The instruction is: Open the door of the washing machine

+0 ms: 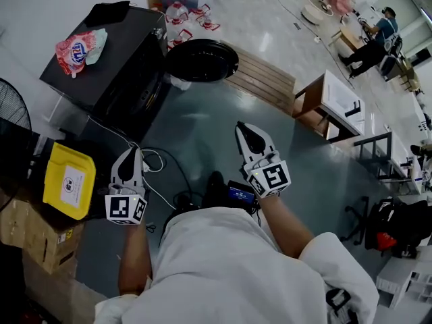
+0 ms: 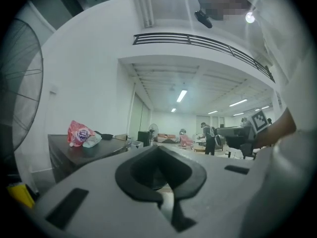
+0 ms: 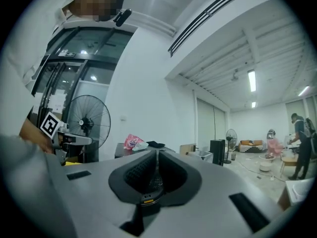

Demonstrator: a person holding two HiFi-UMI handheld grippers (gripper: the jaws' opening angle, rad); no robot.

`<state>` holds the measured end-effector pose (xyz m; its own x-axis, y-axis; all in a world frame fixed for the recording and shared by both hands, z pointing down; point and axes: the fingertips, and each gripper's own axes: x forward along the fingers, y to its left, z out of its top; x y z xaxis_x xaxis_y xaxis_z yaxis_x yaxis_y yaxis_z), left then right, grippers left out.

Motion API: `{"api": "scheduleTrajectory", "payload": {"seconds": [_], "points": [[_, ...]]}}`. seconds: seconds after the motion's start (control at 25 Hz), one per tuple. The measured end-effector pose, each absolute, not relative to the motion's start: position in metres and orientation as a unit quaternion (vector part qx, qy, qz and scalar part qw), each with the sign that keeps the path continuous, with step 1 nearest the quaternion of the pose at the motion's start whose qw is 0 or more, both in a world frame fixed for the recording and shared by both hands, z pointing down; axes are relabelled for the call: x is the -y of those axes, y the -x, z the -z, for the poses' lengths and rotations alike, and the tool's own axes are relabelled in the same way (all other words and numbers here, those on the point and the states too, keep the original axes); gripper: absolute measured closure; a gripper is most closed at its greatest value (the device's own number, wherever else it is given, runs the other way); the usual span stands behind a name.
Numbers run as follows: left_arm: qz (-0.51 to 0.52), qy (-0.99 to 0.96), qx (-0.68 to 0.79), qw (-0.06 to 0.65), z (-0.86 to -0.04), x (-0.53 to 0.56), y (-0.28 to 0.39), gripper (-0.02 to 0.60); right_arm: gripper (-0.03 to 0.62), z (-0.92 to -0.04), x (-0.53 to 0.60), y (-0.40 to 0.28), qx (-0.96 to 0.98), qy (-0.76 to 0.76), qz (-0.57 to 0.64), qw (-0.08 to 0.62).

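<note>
The washing machine (image 1: pixel 101 63) is a dark box at the upper left of the head view, with a pink bag (image 1: pixel 79 49) on its top. Its front (image 1: pixel 145 100) faces the grey floor, and its door looks closed. My left gripper (image 1: pixel 128 152) is shut and empty, held level a short way in front of the machine. My right gripper (image 1: pixel 241 127) is farther right over the floor, also shut with nothing in it. The left gripper view shows the machine (image 2: pixel 84 155) ahead at the left. In the right gripper view it (image 3: pixel 124 151) stands ahead, beyond the shut jaws.
A black round tub (image 1: pixel 201 59) sits just right of the machine, beside a wooden pallet (image 1: pixel 263 79). Cables (image 1: pixel 162 167) lie on the floor near my feet. A yellow box (image 1: pixel 67 181) and a standing fan (image 1: pixel 13 106) are at the left. Desks and a person (image 1: pixel 374 42) are far right.
</note>
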<state>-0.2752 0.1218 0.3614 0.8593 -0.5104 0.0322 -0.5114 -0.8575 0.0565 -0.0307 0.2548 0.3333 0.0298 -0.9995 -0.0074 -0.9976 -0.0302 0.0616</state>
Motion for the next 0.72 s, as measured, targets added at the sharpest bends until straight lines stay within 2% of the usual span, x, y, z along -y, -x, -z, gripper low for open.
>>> {"api": "scheduleTrajectory", "payload": {"seconds": [0.44, 0.72], "points": [[-0.014, -0.962, 0.273, 0.005, -0.336, -0.178, 0.272, 0.572, 0.554, -0.327, -0.291, 0.04, 0.724, -0.689, 0.038, -0.009], [-0.019, -0.958, 0.286, 0.015, -0.332, -0.233, 0.257, 0.572, 0.554, -0.338, -0.358, 0.017, 0.721, -0.693, 0.021, -0.016]]}}
